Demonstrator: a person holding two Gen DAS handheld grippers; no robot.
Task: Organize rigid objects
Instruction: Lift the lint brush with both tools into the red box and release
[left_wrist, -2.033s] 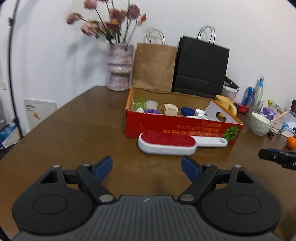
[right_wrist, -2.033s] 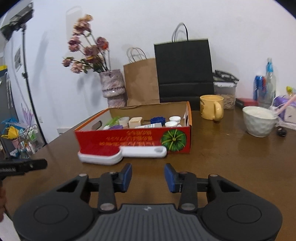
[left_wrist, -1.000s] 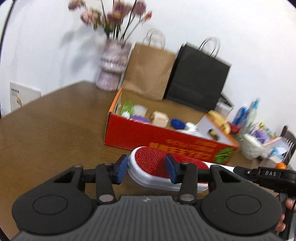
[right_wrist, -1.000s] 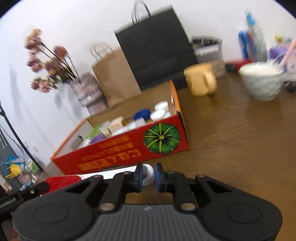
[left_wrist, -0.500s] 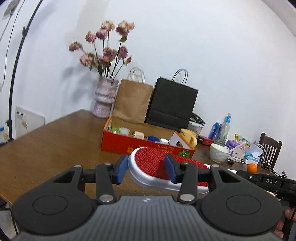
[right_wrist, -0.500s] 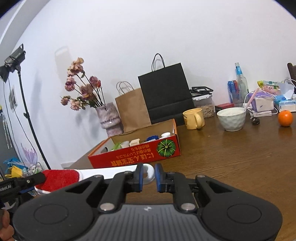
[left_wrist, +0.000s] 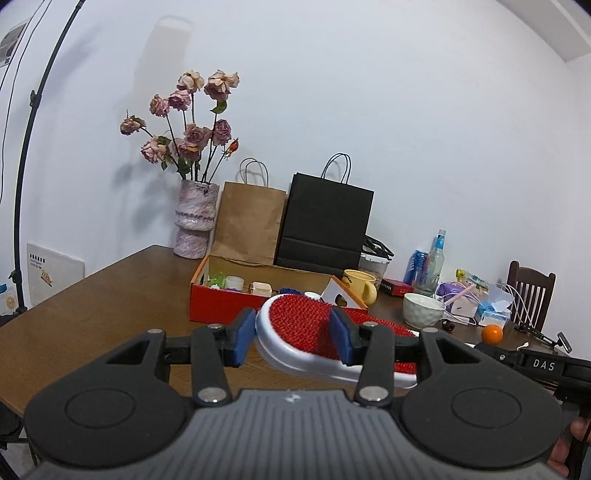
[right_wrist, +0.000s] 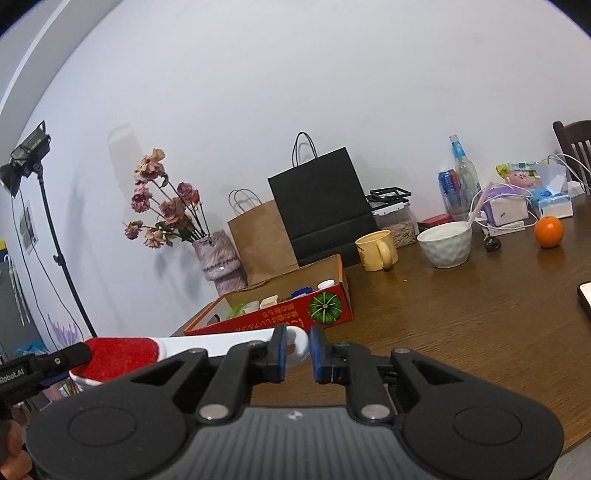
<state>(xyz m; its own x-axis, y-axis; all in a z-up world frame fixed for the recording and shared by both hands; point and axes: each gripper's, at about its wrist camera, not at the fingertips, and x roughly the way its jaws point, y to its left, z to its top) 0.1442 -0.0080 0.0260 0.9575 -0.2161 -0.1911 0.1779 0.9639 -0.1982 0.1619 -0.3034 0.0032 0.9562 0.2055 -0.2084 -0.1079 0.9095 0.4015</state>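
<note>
Lint brush (right_wrist: 192, 349) in right gripper (right_wrist: 297, 352)

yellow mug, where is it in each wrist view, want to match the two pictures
Left wrist view: the yellow mug stands right of centre, just behind the red box's right end, left of the white bowl.
Right wrist view: the yellow mug sits right of centre, behind the box's right end, left of the bowl.
Shared landmark: the black bag behind the box.
</note>
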